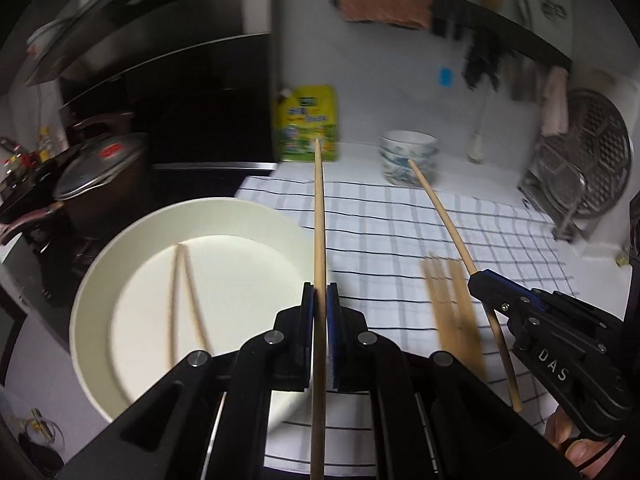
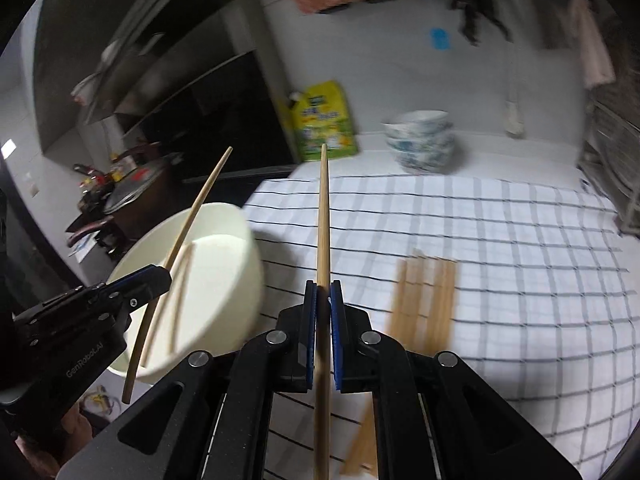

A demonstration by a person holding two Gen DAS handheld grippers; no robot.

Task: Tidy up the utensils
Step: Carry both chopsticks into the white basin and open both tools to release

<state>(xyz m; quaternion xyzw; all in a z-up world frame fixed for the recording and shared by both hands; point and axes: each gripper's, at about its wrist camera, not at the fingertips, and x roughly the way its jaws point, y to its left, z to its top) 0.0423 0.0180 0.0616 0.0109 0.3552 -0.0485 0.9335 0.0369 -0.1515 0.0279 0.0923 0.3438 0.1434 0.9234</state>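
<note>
White tiled wall (image 1: 360, 80), dark range hood (image 1: 160, 40), white counter (image 1: 580, 240)

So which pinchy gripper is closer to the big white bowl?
Left. The left gripper hangs right beside the white bowl, by its rim. The right gripper is farther off, over the checked cloth near the loose chopsticks.

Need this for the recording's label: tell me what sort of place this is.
Most likely a home kitchen counter. A lidded pot sits on a stove at the left, patterned bowls are stacked by the tiled wall, and wooden chopsticks lie on a checked cloth.
</note>
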